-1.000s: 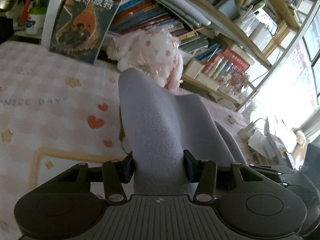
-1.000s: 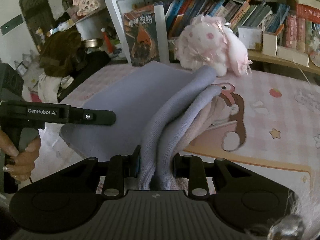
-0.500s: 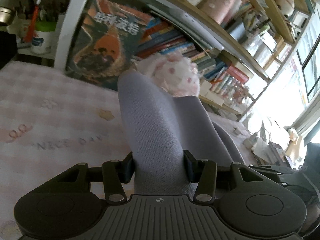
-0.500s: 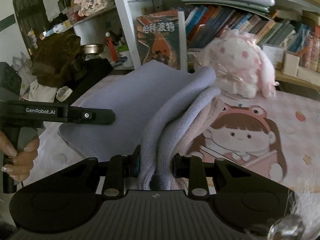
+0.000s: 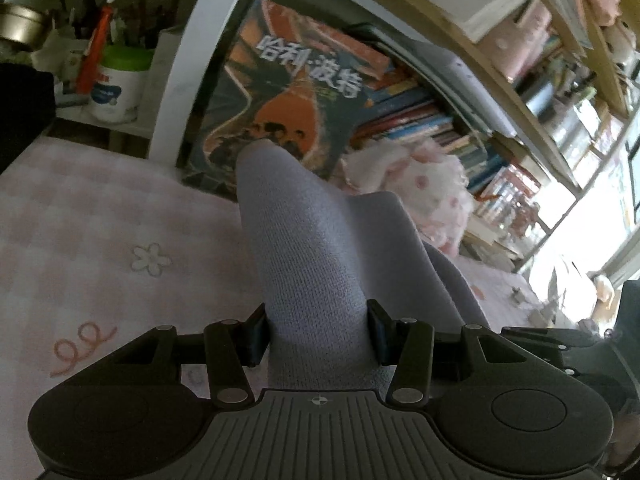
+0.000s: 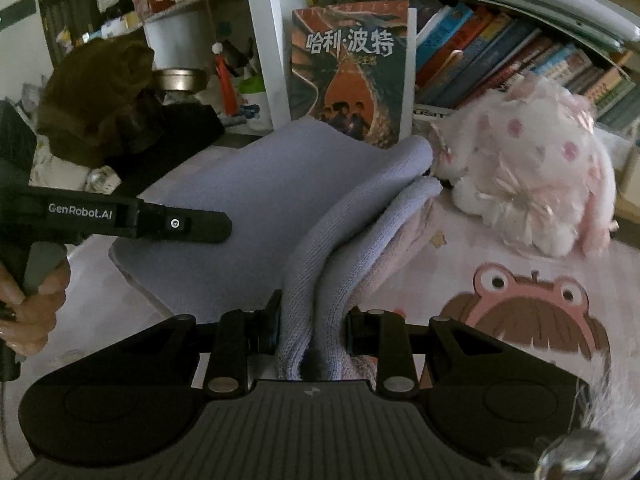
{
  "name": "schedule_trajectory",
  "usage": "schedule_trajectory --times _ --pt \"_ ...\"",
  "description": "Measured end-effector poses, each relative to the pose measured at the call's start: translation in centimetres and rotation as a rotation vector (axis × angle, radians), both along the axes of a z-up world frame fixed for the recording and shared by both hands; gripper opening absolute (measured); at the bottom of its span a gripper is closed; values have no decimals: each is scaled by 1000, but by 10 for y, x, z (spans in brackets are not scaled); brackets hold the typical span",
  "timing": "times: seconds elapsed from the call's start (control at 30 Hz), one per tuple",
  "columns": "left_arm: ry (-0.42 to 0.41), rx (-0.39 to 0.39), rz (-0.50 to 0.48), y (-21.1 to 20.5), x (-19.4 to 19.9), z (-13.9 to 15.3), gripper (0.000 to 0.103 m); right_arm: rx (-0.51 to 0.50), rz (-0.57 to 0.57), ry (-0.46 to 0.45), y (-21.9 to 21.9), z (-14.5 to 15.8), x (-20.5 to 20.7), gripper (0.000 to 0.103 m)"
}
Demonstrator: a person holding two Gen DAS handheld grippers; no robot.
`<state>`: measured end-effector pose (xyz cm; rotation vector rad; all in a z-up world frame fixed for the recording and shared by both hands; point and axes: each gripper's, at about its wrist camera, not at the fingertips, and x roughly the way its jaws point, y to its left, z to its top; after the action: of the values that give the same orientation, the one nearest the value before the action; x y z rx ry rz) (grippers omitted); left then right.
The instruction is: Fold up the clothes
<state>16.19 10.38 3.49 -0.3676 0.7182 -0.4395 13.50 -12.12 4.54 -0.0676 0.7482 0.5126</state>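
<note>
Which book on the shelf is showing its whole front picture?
The big dark book with the orange picture and white Chinese letters. It faces forward by the white post, while the other colourful books show only spines.

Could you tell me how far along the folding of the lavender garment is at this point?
Partly done. The lavender knit garment already looks doubled over: two rolled layers run into the right gripper. In hand: both grippers are shut on it, the left gripper holding a thick bunch, and the cloth is lifted above the pink bedsheet. Left: laying it flat and completing the fold.
</note>
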Motion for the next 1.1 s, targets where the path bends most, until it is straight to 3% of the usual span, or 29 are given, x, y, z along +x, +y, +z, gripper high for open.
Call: schedule_trajectory --times 0.23,0.4,0.63,0.77,0.93,1.1 --pt "20 20 15 -5 26 -21 48 -53 20 2 3 -22 35 26" --pt "56 10 26 -4 28 -35 48 10 -42 54 -11 -41 45 30" --pt "96 0 44 -2 30 -46 55 104 -165 109 -28 -53 46 51" --pt "80 57 59 -4 24 -38 58 106 -225 116 -32 -48 40 62" --pt "-6 110 83 -3 -1 -20 65 54 -294 79 -37 -37 16 73" --pt "-32 236 130 -11 -27 -12 75 -16 -339 28 -38 -34 -14 86"
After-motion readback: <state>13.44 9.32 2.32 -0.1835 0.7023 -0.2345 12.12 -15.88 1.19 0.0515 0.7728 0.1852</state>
